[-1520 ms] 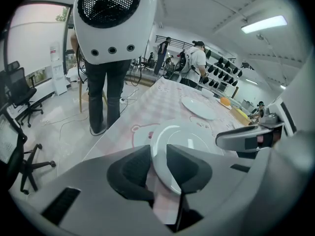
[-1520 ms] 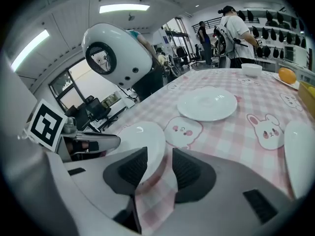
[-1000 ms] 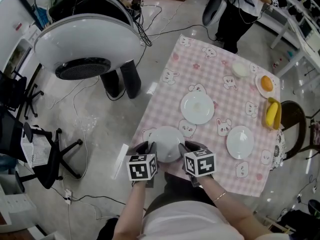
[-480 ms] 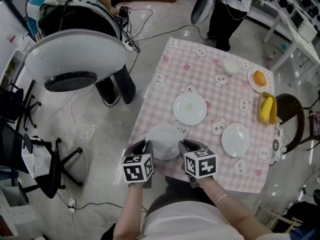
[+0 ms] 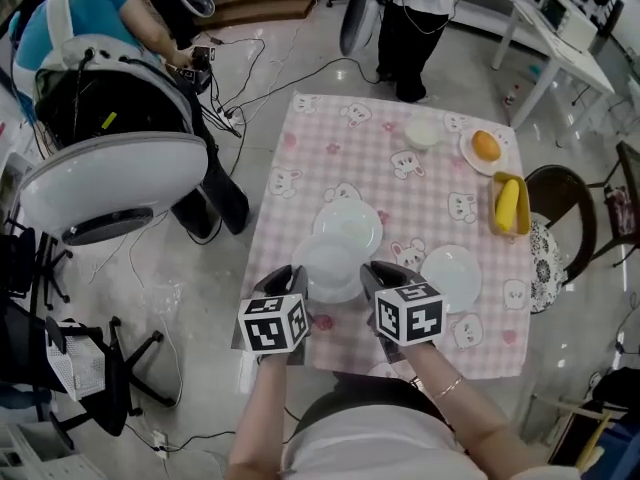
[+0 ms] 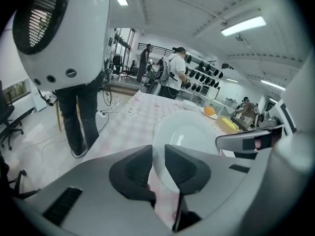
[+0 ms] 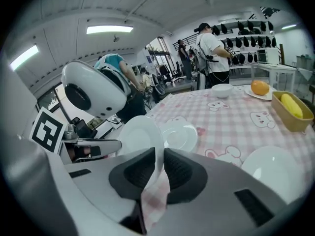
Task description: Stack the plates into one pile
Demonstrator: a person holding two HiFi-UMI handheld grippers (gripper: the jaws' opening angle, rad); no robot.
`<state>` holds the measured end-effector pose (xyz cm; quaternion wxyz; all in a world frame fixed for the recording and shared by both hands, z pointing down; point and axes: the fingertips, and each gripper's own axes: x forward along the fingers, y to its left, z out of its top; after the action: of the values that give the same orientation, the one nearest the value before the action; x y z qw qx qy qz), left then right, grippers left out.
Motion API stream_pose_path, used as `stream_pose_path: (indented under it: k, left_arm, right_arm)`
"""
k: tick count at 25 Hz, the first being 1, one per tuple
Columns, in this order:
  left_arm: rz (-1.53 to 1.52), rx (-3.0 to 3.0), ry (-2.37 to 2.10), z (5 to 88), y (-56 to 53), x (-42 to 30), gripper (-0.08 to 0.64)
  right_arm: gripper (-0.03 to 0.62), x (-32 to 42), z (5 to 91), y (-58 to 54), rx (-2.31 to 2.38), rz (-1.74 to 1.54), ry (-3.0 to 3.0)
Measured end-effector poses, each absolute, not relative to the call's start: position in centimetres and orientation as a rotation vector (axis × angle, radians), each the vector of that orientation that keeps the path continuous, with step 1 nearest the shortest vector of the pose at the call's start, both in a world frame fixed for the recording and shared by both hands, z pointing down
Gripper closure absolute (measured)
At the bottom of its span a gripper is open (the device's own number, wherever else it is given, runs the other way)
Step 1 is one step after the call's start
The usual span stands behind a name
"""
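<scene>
In the head view, the left gripper (image 5: 292,280) and the right gripper (image 5: 370,276) held one white plate (image 5: 330,266) between them over the near part of the checked table (image 5: 440,183). It overlapped a second plate (image 5: 352,226). In the left gripper view, the jaws, having just been closing, pinched the plate's rim. In the right gripper view, the jaws had likewise just closed on the opposite rim.
</scene>
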<state>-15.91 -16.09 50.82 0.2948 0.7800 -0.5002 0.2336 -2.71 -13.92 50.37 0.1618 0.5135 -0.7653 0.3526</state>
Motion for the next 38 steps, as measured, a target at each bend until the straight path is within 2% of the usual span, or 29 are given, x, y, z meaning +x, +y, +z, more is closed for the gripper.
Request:
stream_pose_path:
  k: [15,38]
  left_arm:
    - [0.69,2.123,-1.27,52.2,-22.6,-10.4,0.463]
    - [0.833,2.094,-1.24,56.1,-26.5,-9.8,0.463]
  right_arm:
    - [0.541,2.7,52.5,-19.4,1.592,1.05,-2.11]
    - [0.523,3.1,56.8,-22.9,1.561,1.024,-2.005]
